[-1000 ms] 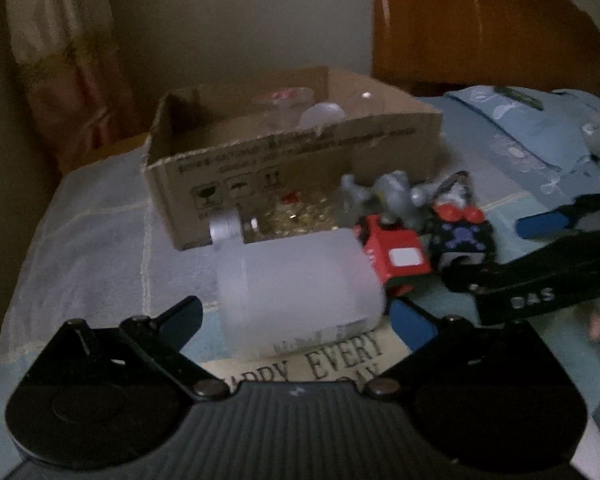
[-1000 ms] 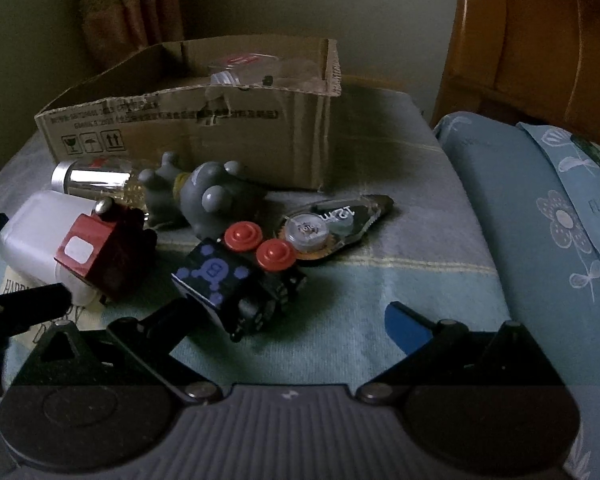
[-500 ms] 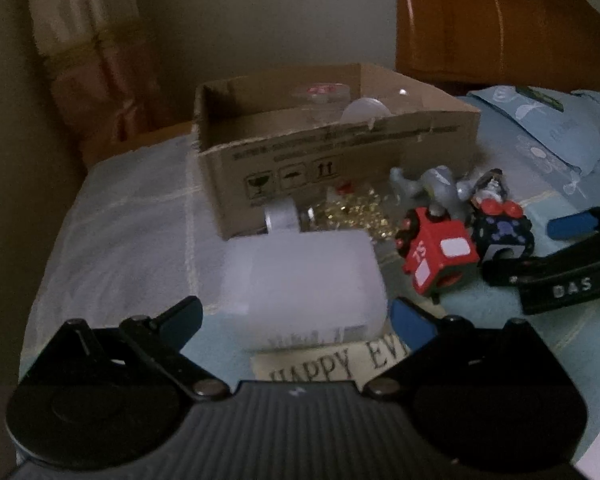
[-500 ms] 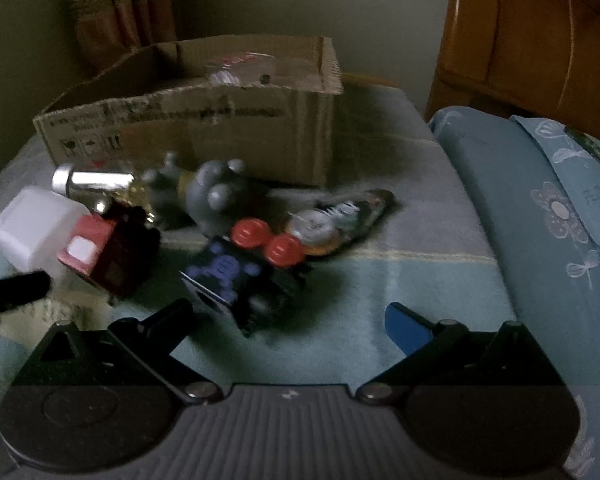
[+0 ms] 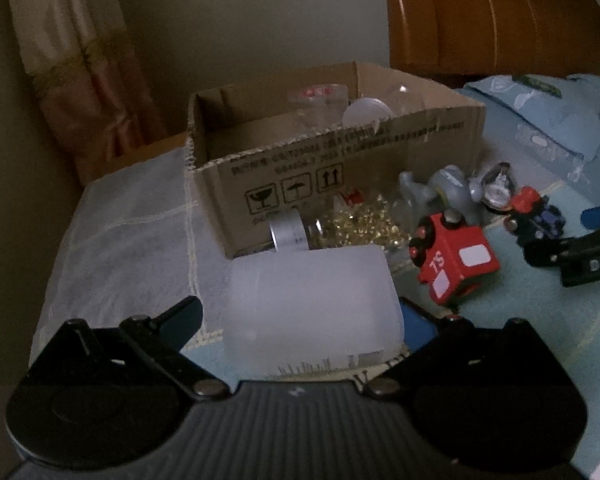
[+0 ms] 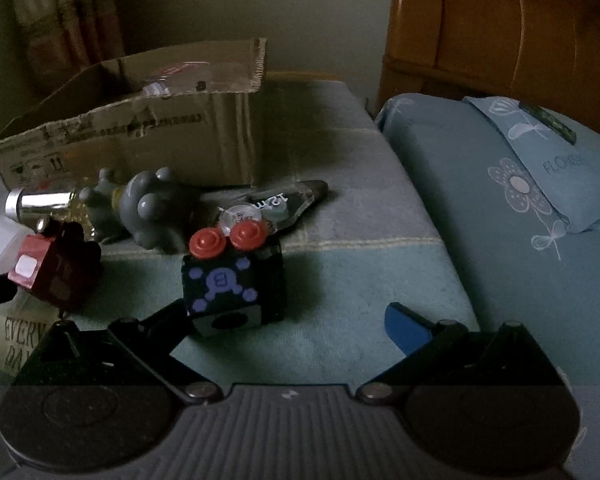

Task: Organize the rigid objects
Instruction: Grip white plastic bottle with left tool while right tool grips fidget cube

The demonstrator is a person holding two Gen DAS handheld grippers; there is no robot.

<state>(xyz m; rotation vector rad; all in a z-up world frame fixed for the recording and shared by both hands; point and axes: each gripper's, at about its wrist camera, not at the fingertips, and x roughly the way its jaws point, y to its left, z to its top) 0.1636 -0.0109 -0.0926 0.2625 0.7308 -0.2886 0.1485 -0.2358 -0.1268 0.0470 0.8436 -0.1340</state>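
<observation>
A white translucent plastic bottle [image 5: 312, 300] lies on its side between the fingers of my open left gripper [image 5: 300, 316]; whether the pads touch it I cannot tell. Behind it stands an open cardboard box [image 5: 340, 172] with clear items inside. My right gripper [image 6: 296, 316] is open around a black cube toy with red buttons [image 6: 232, 276]; its left finger [image 6: 168, 316] is right beside the cube. A red toy train [image 5: 456, 264], a grey figurine [image 6: 156, 208], a jar of gold bits [image 5: 340, 228] and a correction tape [image 6: 276, 208] lie in front of the box.
All sits on a bed with a blue-grey blanket [image 6: 360, 280]. A blue flowered pillow [image 6: 520, 200] lies to the right, a wooden headboard [image 6: 500, 28] behind it. A curtain [image 5: 80, 80] hangs at the far left. The right gripper also shows in the left wrist view [image 5: 580, 256].
My left gripper has moved forward so the white bottle lies deeper between its fingers. My right gripper has closed in on the black cube, which now sits upright at its left finger.
</observation>
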